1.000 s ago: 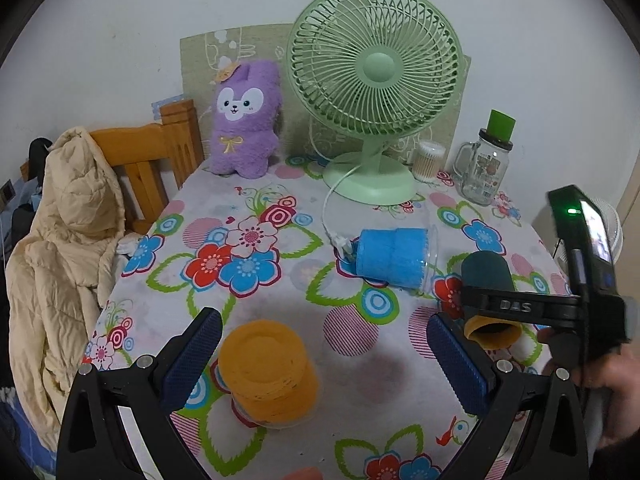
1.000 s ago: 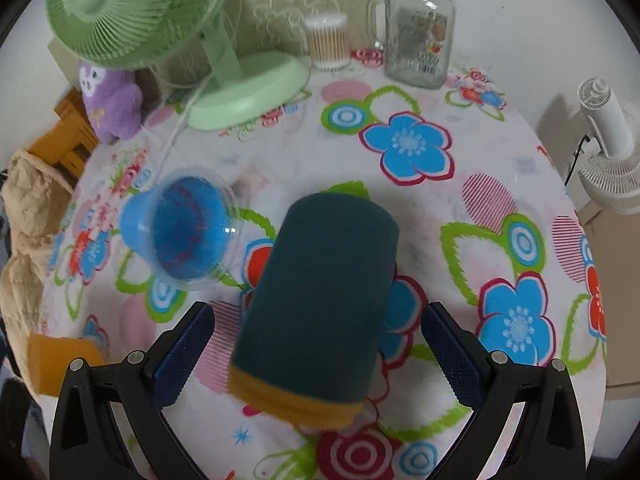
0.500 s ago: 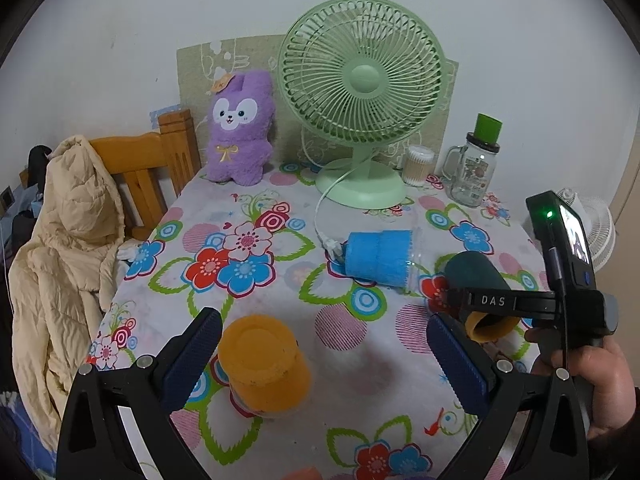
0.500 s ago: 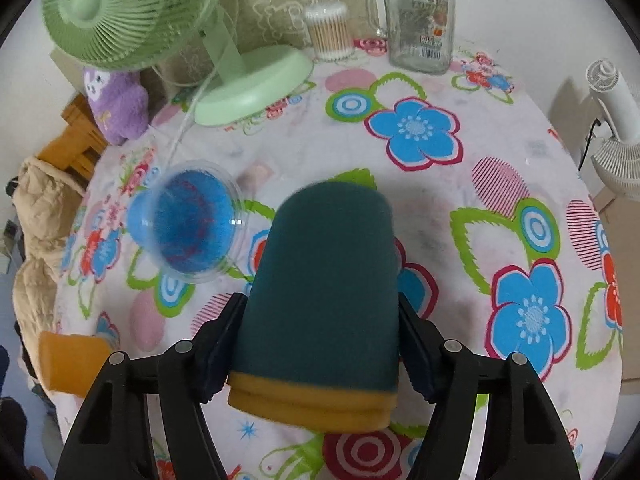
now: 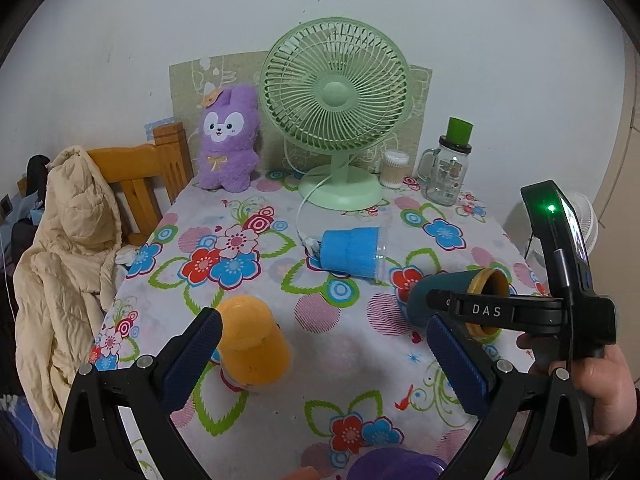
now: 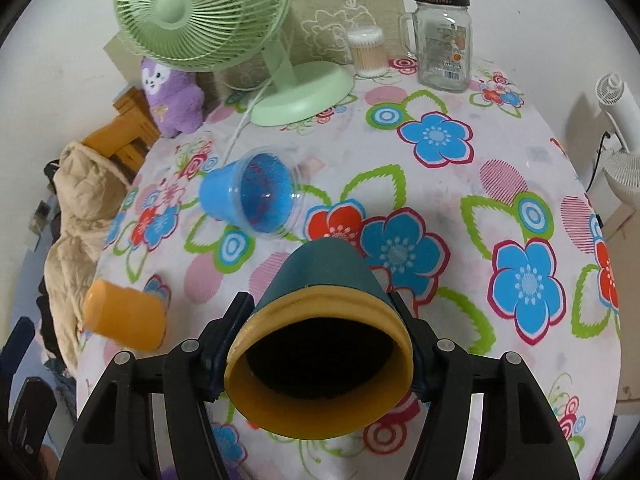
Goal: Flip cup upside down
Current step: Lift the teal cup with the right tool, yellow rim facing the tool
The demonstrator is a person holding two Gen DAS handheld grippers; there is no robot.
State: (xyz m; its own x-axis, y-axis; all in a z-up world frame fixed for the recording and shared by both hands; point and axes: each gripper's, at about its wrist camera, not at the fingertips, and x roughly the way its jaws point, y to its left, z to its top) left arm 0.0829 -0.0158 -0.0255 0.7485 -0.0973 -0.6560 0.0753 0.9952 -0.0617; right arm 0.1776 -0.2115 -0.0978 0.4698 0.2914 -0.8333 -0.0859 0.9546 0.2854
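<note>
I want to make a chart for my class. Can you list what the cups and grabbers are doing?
teal cup: clamped in right gripper, mouth towards the camera
blue cup: lying on its side
orange cup: upside down on table
left gripper: open, holding nothing
fan: upright at the back

Teal cup (image 6: pixel 320 276), mustard rim, between my black fingers (image 6: pixel 224 352). Blue cup (image 6: pixel 244 196); orange cup (image 6: pixel 124 316); floral white tablecloth (image 6: pixel 500 208); mint fan (image 6: pixel 200 12).
</note>
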